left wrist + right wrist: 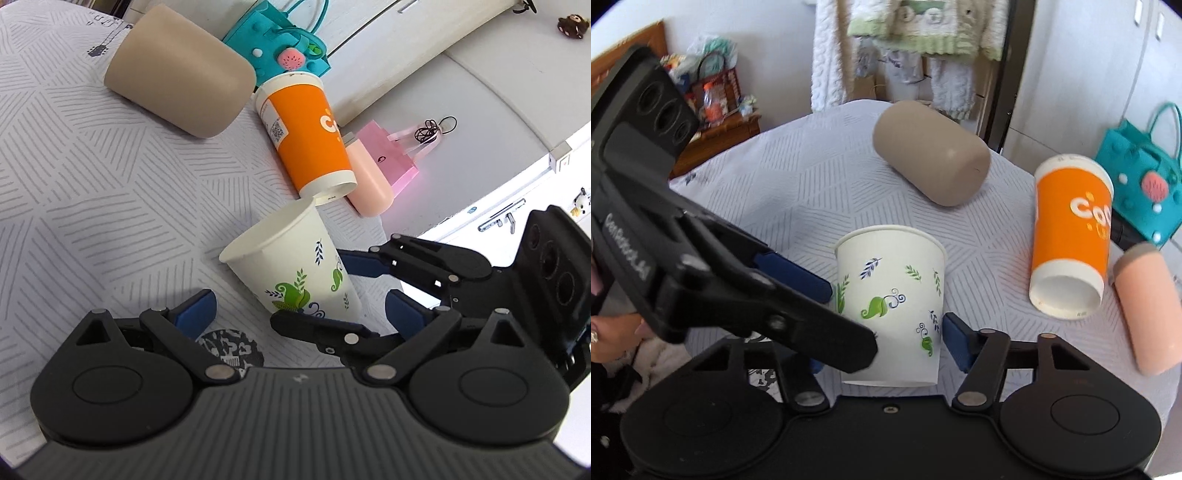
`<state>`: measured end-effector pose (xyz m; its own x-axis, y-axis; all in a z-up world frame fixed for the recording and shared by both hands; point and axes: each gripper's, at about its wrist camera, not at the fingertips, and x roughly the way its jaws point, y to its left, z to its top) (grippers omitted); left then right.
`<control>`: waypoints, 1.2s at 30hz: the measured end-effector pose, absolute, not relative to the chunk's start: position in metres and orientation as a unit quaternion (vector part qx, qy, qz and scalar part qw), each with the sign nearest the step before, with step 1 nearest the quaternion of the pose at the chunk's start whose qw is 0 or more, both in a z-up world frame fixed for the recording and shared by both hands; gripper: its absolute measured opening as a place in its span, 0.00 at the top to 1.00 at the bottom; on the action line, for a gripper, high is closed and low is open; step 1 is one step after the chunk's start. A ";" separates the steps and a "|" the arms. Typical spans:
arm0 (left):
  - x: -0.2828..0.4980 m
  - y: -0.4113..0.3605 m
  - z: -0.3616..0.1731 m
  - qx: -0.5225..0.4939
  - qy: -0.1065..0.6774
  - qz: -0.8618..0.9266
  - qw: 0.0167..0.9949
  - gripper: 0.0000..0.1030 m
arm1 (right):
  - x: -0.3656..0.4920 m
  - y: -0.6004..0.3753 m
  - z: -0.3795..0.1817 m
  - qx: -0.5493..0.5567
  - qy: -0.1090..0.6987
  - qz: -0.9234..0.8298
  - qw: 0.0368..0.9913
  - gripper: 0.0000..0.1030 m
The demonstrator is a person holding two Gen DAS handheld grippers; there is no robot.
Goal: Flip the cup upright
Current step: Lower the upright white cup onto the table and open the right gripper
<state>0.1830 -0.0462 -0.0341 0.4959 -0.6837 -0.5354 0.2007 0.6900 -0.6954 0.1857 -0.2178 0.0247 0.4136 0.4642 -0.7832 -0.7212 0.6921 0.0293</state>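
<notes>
Surface: patterned white tablecloth (820, 192) under everything.
Cup: your leaf-print paper cup (892, 306) at table centre, mouth toward 12 o'clock, long axis roughly upright.
Right gripper (886, 334): straddles the cup; contact unclear.
Left gripper (301, 314): spread wide, cup at 12 o'clock.

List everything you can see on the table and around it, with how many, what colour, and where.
leaf-print paper cup: one, white with green and blue leaves, mouth up, between both grippers
orange cup: one, orange and white, lying on its side, right of the leaf cup
beige cup: one, tan, on its side, far centre
pink bottle: one, peach-pink, lying at right edge
teal bag: one, teal, far right
pink bag: one, pink, beyond the table's edge
tablecloth: one, white with grey lines
left gripper: black, blue pads, at the cup
right gripper: black, blue pads, around the cup
</notes>
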 end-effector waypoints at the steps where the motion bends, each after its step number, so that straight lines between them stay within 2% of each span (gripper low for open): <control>1: 0.183 -0.047 -0.035 -0.286 0.420 -0.274 0.816 0.06 | 0.186 -0.222 0.024 -0.143 0.406 0.363 0.827 0.36; 4: 0.185 -0.049 -0.037 -0.291 0.416 -0.283 0.813 0.18 | 0.186 -0.234 0.022 -0.098 0.403 0.376 0.829 0.36; 5: 0.185 -0.049 -0.037 -0.292 0.415 -0.287 0.813 0.26 | 0.185 -0.236 0.021 -0.088 0.400 0.379 0.830 0.36; 8: 0.183 -0.049 -0.037 -0.285 0.403 -0.287 0.821 0.30 | 0.181 -0.240 0.019 -0.075 0.385 0.377 0.839 0.36; 11: 0.175 -0.048 -0.030 -0.248 0.375 -0.274 0.850 0.41 | 0.177 -0.240 0.015 -0.074 0.371 0.375 0.846 0.36; 15: 0.167 -0.046 -0.021 -0.218 0.344 -0.274 0.871 0.41 | 0.175 -0.238 0.015 -0.077 0.341 0.389 0.852 0.36; 22: 0.159 -0.048 -0.003 -0.132 0.295 -0.260 0.910 0.41 | 0.164 -0.215 0.018 -0.163 0.256 0.394 0.867 0.35; 29: 0.161 -0.040 0.002 -0.093 0.258 -0.239 0.932 0.42 | 0.174 -0.194 0.011 -0.184 0.222 0.377 0.880 0.36; 36: 0.173 -0.029 -0.001 -0.103 0.256 -0.248 0.929 0.42 | 0.187 -0.182 0.000 -0.174 0.220 0.348 0.894 0.37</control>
